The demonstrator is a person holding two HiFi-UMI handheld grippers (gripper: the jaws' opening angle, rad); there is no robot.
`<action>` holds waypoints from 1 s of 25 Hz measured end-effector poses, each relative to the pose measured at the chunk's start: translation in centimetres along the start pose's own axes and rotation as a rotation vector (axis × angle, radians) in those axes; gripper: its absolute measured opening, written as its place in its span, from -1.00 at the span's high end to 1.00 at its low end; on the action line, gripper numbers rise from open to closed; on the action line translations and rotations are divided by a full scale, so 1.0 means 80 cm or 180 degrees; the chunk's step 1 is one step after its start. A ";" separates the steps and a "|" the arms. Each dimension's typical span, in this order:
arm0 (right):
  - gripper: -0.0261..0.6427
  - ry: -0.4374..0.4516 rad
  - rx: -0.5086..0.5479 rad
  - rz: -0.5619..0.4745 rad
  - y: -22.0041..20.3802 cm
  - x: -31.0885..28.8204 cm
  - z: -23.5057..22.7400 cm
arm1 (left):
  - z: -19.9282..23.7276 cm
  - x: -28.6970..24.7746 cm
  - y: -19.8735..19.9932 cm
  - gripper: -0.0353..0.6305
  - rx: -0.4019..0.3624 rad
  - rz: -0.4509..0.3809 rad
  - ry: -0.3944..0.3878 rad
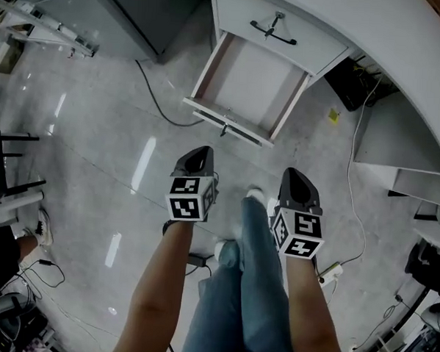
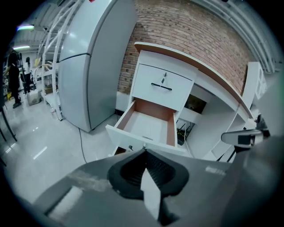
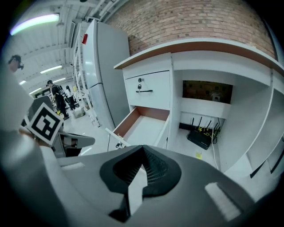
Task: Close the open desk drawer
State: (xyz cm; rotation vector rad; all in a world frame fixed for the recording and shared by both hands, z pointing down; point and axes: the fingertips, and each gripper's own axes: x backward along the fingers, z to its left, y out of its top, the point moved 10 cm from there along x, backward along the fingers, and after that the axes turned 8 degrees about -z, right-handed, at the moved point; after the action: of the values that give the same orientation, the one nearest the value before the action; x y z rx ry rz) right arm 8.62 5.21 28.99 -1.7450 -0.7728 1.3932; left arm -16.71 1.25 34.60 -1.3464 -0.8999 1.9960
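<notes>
While the lower white desk drawer (image 1: pixel 231 125) stands pulled well out over the grey tiled floor (image 1: pixel 96 150), nothing of the task is done yet, as I judge it. From your left: a tall grey metal cabinet (image 1: pixel 133 12) stands beside the desk, and a thin black cable (image 1: pixel 153 98) runs over the floor toward the drawer's left corner. Your left gripper (image 1: pixel 196 161) is clenched, jaws together on nothing, near the drawer's front panel but apart from it. The drawer sits mid-view, empty inside as far as I see, below the closed upper white drawer with the black bar handle (image 1: pixel 272 31). Your right gripper (image 1: pixel 299 184) is likewise clenched and empty, beside your leg in blue jeans (image 1: pixel 255 284), a little further from the front panel than the left. What is left is the whole job: set a closed jaw tip against the front panel and push until it lies flush with the drawer above. As for writing, I find none to read: the cubes carry only black-and-white square markers (image 1: pixel 189 199), the small yellow slip (image 1: pixel 333 116) on the floor to the right is too small to make out, and the black router with aerials (image 3: pixel 200 137) in the desk's recess shows no legible brand
</notes>
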 end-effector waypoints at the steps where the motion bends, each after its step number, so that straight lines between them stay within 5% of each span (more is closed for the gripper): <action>1: 0.93 -0.0011 -0.0003 -0.0062 0.001 -0.003 -0.001 | -0.002 -0.006 -0.004 0.90 -0.0016 -0.0039 -0.0032; 15: 0.93 -0.0129 -0.0351 -0.0544 -0.006 -0.090 -0.047 | -0.003 -0.101 -0.061 0.70 0.0103 -0.0555 -0.0364; 21: 0.93 -0.0003 0.0019 -0.0591 0.003 -0.144 -0.045 | -0.004 -0.132 -0.073 0.70 0.0088 -0.0750 -0.0496; 25: 0.93 0.0078 -0.0080 -0.0867 0.016 -0.160 -0.060 | -0.002 -0.140 -0.098 0.61 0.0265 -0.0846 -0.0494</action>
State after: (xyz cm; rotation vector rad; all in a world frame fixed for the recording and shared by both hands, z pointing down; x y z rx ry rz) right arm 10.43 -6.96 35.02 -1.6035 -0.9783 1.1812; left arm -12.16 -2.38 46.94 -0.9806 -0.9973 1.9255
